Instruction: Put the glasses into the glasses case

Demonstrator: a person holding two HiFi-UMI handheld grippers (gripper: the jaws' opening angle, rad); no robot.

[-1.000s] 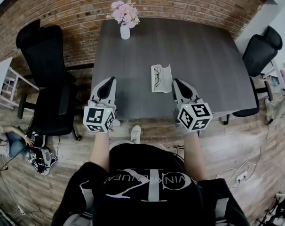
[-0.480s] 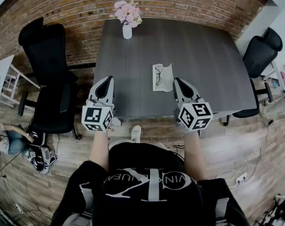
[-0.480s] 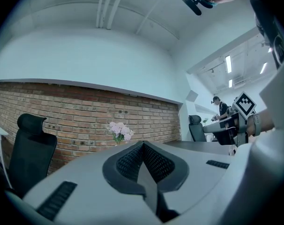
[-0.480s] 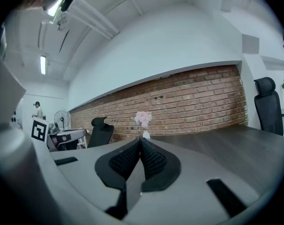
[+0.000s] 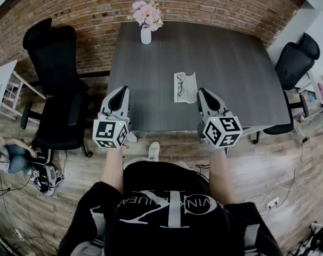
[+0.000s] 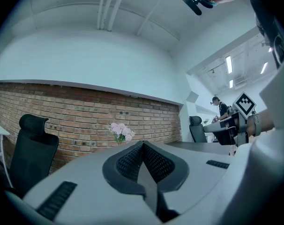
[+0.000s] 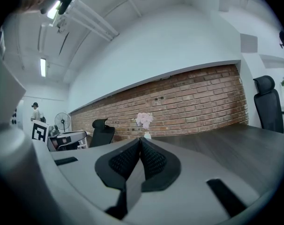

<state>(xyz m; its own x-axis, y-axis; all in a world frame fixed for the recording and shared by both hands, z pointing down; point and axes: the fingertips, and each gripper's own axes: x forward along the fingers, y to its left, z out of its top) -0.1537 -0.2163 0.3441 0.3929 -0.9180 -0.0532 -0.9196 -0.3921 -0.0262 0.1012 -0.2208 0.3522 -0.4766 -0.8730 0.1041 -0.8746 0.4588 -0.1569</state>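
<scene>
A pair of dark-framed glasses (image 5: 178, 86) lies on a pale open glasses case (image 5: 187, 88) near the front middle of the dark table (image 5: 231, 57). My left gripper (image 5: 120, 91) hovers over the table's front left edge, left of the case, shut with nothing in it. My right gripper (image 5: 202, 93) hangs just right of the case at the front edge, also shut and empty. In the left gripper view (image 6: 141, 144) and the right gripper view (image 7: 139, 141) the jaws meet with no gap. Neither gripper view shows the glasses.
A white vase of pink flowers (image 5: 146, 21) stands at the table's far edge by the brick wall. Black office chairs stand to the left (image 5: 55, 84) and right (image 5: 296, 57). A person (image 5: 7, 159) sits on the wooden floor at the left.
Nothing has moved on the table, and both grippers hold their places; the picture has only drifted slightly.
</scene>
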